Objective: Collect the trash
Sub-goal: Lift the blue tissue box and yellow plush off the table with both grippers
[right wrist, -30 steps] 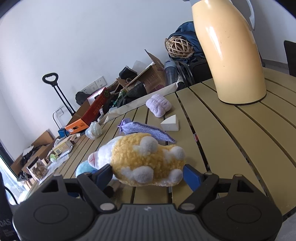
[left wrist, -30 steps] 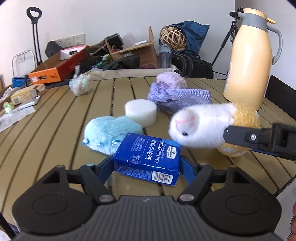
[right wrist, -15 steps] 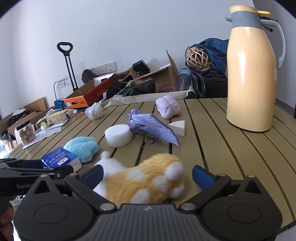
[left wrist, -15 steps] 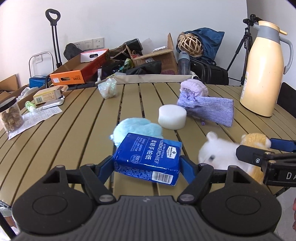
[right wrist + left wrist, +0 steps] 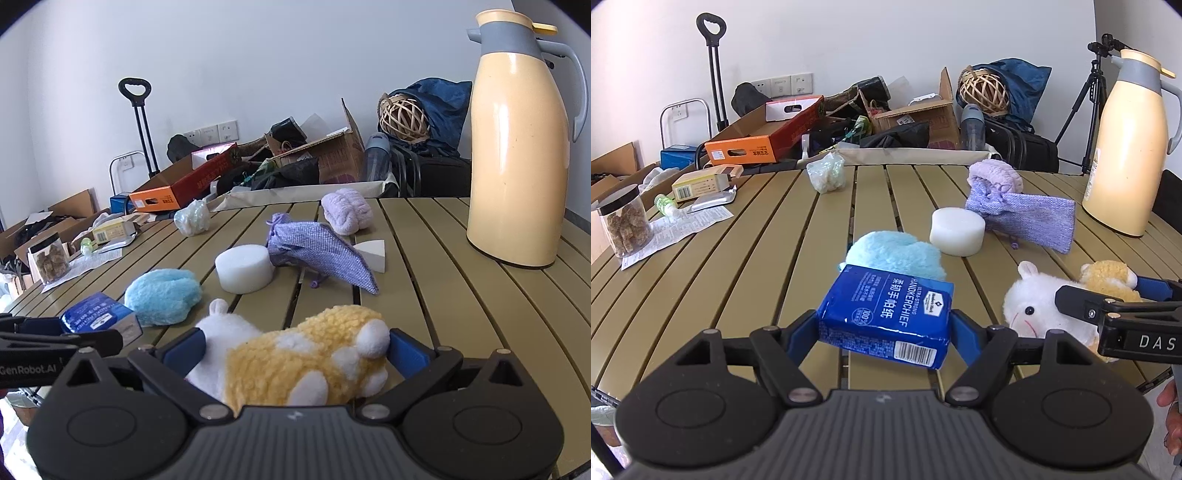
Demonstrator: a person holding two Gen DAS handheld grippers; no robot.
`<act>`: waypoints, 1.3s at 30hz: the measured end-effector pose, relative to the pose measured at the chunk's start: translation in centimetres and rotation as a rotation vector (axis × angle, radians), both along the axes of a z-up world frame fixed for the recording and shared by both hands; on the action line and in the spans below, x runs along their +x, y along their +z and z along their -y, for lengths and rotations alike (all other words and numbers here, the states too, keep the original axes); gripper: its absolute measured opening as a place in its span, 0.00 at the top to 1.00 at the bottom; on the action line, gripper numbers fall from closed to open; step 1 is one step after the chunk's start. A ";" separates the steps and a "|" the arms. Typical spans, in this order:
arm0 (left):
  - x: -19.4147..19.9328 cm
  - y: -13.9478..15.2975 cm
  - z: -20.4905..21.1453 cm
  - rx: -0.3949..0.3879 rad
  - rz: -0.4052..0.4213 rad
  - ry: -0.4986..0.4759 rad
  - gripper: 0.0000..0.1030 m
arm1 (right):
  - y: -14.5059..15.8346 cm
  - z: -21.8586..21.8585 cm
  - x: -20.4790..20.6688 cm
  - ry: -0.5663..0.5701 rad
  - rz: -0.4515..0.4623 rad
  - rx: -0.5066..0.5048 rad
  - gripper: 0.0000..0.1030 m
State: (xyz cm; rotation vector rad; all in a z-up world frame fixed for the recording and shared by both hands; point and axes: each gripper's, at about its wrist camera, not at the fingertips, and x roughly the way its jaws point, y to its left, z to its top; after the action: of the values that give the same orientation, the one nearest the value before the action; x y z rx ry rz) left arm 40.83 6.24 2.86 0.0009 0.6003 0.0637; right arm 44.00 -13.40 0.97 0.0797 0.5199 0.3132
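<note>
Left gripper [image 5: 884, 328] has its jaws clenched on the blue tissue pack [image 5: 886, 314], held just above the near edge of the slatted table [image 5: 738, 258]. Right gripper [image 5: 295, 354] has jaws that have just been opening; they stand wide, and the yellow-and-white plush hamster [image 5: 306, 354] lies between them on the table, apparently let go, though one paw sits close to the right-hand pad. Blue fluffy pad [image 5: 162, 295], white foam disc [image 5: 243, 269], purple pouch [image 5: 317, 247] and crumpled plastic wrap [image 5: 192, 219] sit farther back; thermos [image 5: 517, 147] stands at the far right. Step looks like: toy set aside, pack in hand as collected trash. No bin in view. Next move likely calls for carrying the pack off to a bin, and backing the right gripper off the plush without dragging it.
</note>
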 end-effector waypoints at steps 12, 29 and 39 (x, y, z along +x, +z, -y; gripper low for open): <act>-0.1 0.1 -0.2 -0.004 0.004 0.001 0.26 | -0.3 0.0 0.1 0.012 -0.001 0.011 0.00; -0.2 0.4 -0.2 -0.012 0.011 -0.001 0.26 | -1.0 -0.1 -0.3 0.027 0.020 0.009 0.00; -0.4 0.6 -0.2 -0.026 0.023 -0.004 0.26 | -0.5 -0.3 -1.1 0.035 0.068 -0.011 0.08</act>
State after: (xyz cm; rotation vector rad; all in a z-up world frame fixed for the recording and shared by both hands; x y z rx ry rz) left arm 40.45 6.42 3.46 -0.0239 0.5781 0.0524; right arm 42.89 -13.05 0.50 0.0489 0.4555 0.3461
